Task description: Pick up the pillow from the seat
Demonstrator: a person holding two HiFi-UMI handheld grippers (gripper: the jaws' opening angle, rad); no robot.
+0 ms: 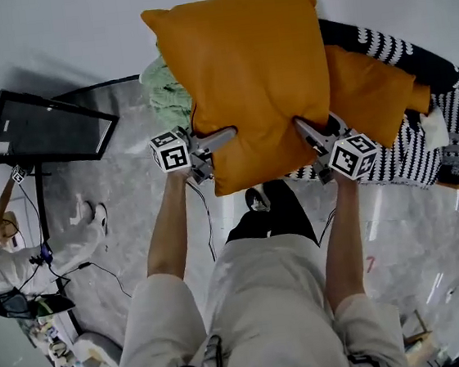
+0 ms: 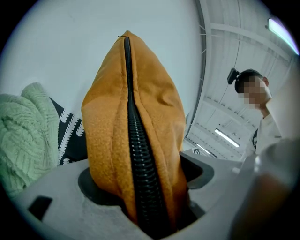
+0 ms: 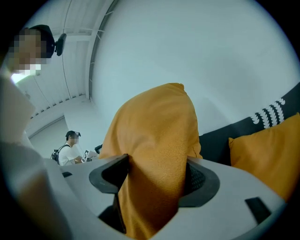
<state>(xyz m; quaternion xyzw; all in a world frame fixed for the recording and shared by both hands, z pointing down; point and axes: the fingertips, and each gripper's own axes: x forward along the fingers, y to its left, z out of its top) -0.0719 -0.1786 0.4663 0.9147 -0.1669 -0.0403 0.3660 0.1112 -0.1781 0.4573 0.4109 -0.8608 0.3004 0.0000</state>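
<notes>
As its near edge is clamped by left gripper (image 1: 218, 141) and right gripper (image 1: 306, 133), the orange pillow (image 1: 250, 77) is judged soft, light; seams grip best.

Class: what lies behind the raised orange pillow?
Peeking out: a green blanket, a second orange pillow and a striped black-and-white cover. The raised pillow hides whatever lies directly behind it.

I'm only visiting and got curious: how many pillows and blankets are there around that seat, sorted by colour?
Orange pillows: 2 (one held up, one lying down)
Green knitted blanket: 1
Black-and-white patterned cover: 1, as far as I can tell
Total: 4
</notes>
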